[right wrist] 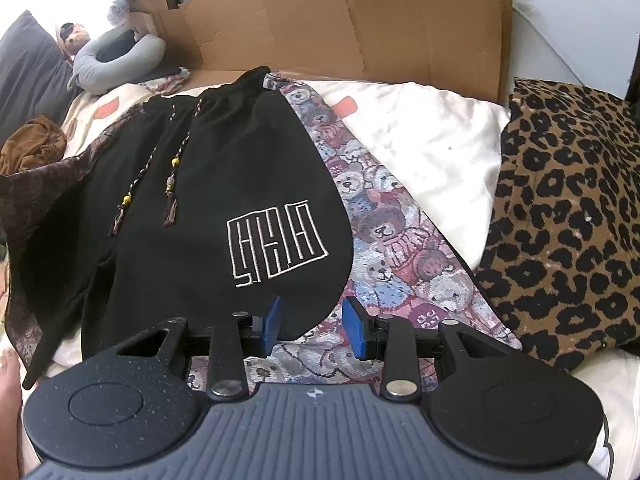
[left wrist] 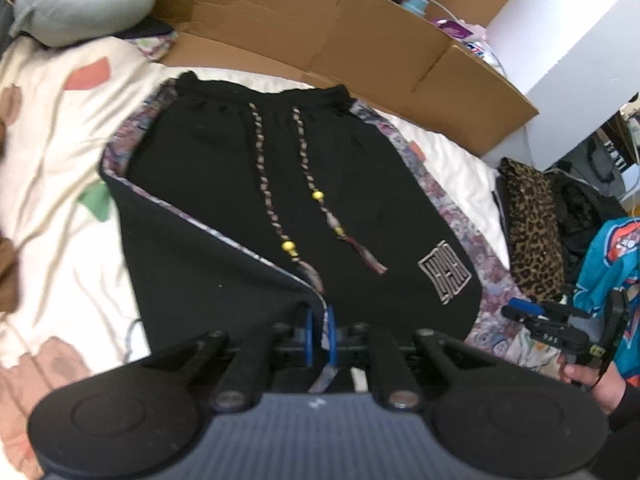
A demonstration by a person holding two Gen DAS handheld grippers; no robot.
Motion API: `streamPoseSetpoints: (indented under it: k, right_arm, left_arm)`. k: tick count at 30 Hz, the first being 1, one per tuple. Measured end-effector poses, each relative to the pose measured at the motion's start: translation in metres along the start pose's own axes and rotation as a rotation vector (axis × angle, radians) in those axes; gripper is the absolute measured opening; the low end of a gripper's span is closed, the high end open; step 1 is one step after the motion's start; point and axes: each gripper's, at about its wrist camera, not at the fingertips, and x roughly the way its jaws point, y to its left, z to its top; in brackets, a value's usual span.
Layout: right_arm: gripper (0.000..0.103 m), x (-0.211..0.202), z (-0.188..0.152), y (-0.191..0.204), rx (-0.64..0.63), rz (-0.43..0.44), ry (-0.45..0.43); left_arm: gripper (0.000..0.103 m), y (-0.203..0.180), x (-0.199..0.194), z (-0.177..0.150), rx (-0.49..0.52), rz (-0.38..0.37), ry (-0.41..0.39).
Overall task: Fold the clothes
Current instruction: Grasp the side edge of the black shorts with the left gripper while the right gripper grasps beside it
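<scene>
Left wrist view shows the left claw closed on the hem of the black shorts, pulling one leg over the other to fold them on the bed. At 3 o'clock the right claw stands open over the hem. The cardboard box at 12 o'clock hides its contents.

Bed in a cluttered, daylit room.
I see a cream bedsheet with coloured patches, flattened cardboard propped along the far side before a white wall, a grey neck pillow at the head, and a leopard-print cushion alongside.
</scene>
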Motion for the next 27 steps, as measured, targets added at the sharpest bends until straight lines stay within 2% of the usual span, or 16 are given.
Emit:
streamPoseSetpoints:
  k: [6,16,27]
  right_arm:
    - [0.041,0.002,0.009,0.014,-0.034,0.041,-0.011]
    - [0.041,0.011,0.026,0.061,-0.132,0.192,-0.025]
    - [0.042,0.006,0.038,0.096,-0.212,0.356,-0.075]
  left_arm:
    - [0.008,-0.019,0.023,0.0,0.011,-0.081,0.007]
    - [0.008,-0.055,0.065,0.0,0.036,-0.208,0.008]
    - [0.008,-0.091,0.092,0.006,0.061,-0.278,0.022]
